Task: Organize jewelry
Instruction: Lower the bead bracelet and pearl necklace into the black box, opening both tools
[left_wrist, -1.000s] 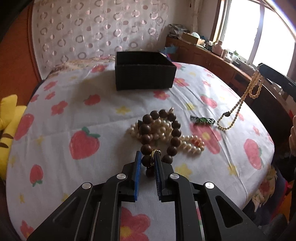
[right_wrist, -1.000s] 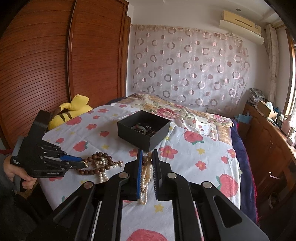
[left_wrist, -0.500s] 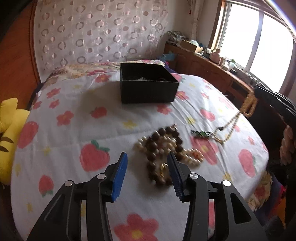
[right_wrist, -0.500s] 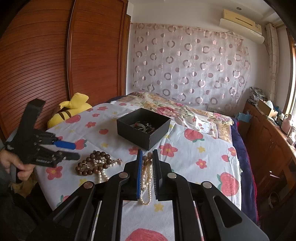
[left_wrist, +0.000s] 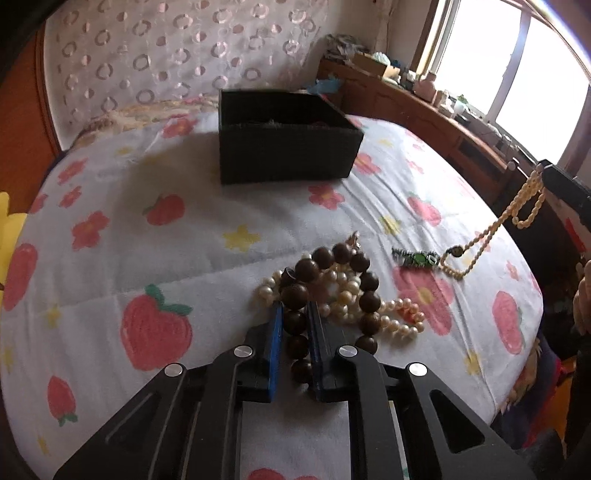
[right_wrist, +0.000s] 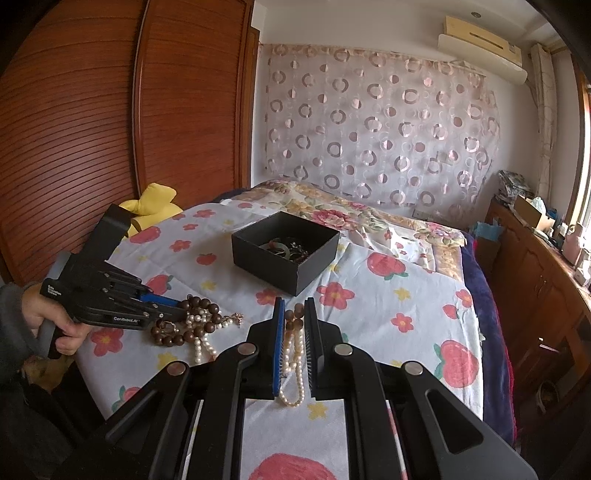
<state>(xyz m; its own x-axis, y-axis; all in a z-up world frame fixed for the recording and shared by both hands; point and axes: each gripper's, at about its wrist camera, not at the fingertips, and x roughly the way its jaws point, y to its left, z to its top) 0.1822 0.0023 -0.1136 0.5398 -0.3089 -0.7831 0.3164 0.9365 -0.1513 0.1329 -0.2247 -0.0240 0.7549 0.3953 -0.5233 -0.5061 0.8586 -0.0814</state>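
Left wrist view. Left gripper (left_wrist: 294, 314) low over the bedspread (left_wrist: 177, 221), blue pads close together with the dark wooden bead bracelet (left_wrist: 328, 291) running between them; pinching that strand. The rest of the bracelet loops ahead over a heap of white pearls (left_wrist: 347, 291) lying on the cloth. Just right of the heap, a small green pendant (left_wrist: 417, 258). A cream bead necklace (left_wrist: 513, 218) rises from the cloth near the pendant up to the right gripper's tip at the frame's right edge. Black box (left_wrist: 284, 151) stands farther back, well apart from the heap, open top; contents dim.

Right wrist view. Right gripper (right_wrist: 294, 317) held above the bed, fingers nearly together on the cream necklace (right_wrist: 293, 354), a loop hanging down between them and two brown beads showing at the fingertips. Left gripper (right_wrist: 162, 310) at left, held in a hand (right_wrist: 55, 321), tips on the bracelet (right_wrist: 184, 325) and pearls (right_wrist: 203, 347). Box (right_wrist: 284, 254) beyond, dark jewelry inside. Yellow plush (right_wrist: 155, 205) at the bed's far left edge.
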